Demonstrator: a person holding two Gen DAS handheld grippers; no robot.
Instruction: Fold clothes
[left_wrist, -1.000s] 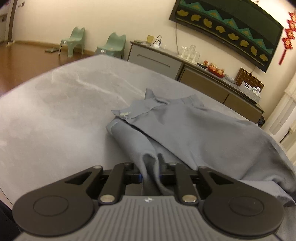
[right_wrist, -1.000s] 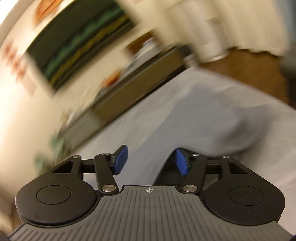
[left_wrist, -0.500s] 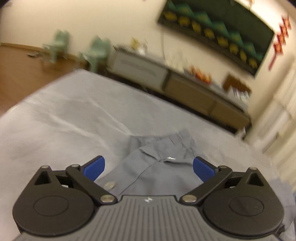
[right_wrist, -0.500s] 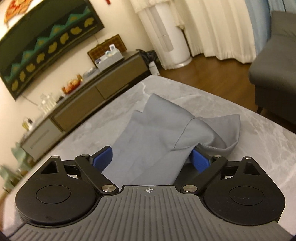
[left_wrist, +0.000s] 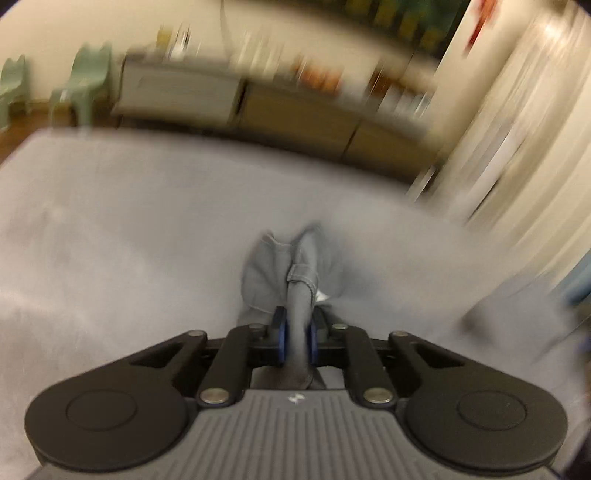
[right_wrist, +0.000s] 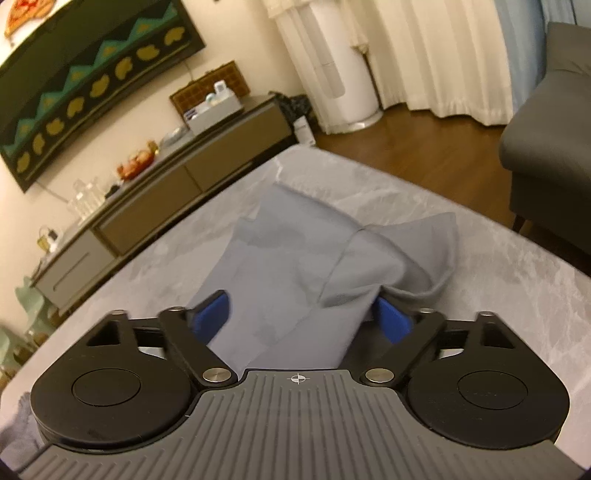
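A grey-blue shirt (right_wrist: 295, 258) lies crumpled on the grey marble table (right_wrist: 498, 258). In the left wrist view, which is motion-blurred, my left gripper (left_wrist: 295, 338) is shut on a bunched fold of the shirt (left_wrist: 291, 273), near a stitched hem. In the right wrist view my right gripper (right_wrist: 301, 319) stands open, its blue pads (right_wrist: 212, 314) on either side of the shirt's near edge, with cloth lying between them but not clamped.
A long sideboard (right_wrist: 166, 192) with glasses, fruit and a box runs behind the table. Green chairs (left_wrist: 86, 81) stand at the far left. A dark sofa (right_wrist: 550, 136), white curtains (right_wrist: 424, 55) and wood floor lie past the table's right edge.
My left gripper, open half a second ago, has shut on a fold of the shirt and is swinging right. My right gripper stays open and has moved closer over the cloth.
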